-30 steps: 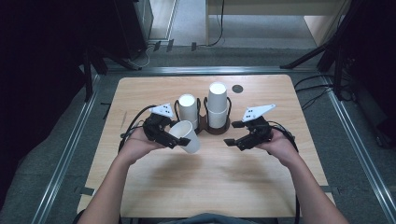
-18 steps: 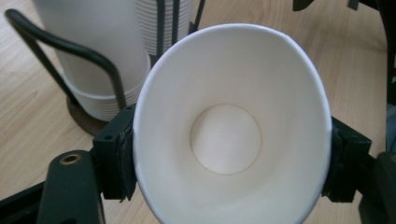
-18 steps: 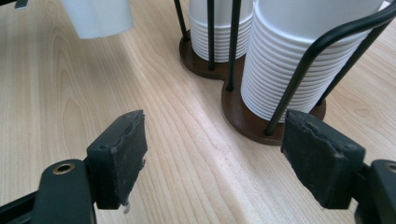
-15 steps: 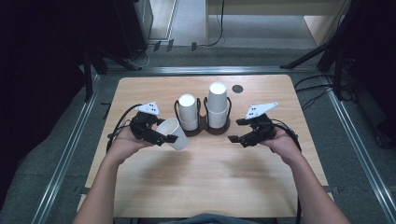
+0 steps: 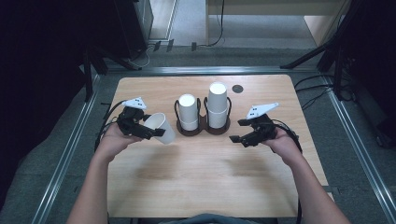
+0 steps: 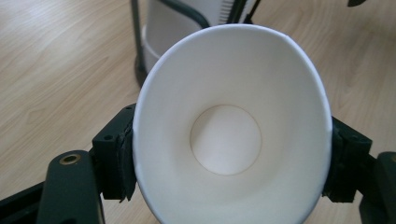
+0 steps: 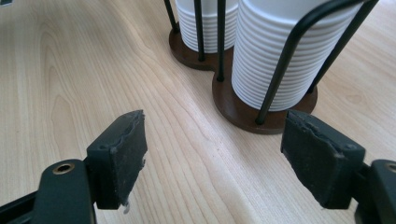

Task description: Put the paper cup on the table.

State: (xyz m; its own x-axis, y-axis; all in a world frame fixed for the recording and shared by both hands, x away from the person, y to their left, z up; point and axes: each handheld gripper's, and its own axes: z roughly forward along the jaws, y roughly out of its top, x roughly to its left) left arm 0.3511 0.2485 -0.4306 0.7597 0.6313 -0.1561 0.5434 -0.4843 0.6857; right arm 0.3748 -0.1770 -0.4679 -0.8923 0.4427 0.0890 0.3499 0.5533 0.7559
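My left gripper [image 5: 158,131] is shut on a white paper cup [image 5: 161,127] lying on its side, left of the cup holder. In the left gripper view the cup's open mouth [image 6: 229,140] faces the camera, squeezed into an oval between the two pads. A dark wire cup holder [image 5: 203,126] at the table's middle carries two stacks of white cups, the left stack [image 5: 188,111] shorter than the right stack [image 5: 218,104]. My right gripper [image 5: 237,132] stands open to the right of the holder, nothing between its pads [image 7: 122,154]. The right stack [image 7: 285,51] rises close ahead of it.
The wooden table [image 5: 205,186] has free room in front of the holder. A small dark disc [image 5: 237,88] lies at the back right of the table. Metal rails [image 5: 74,149] run along both sides, with dark stands behind.
My left hand has carried the cup leftward, away from the holder. The right gripper has stayed where it was, open.
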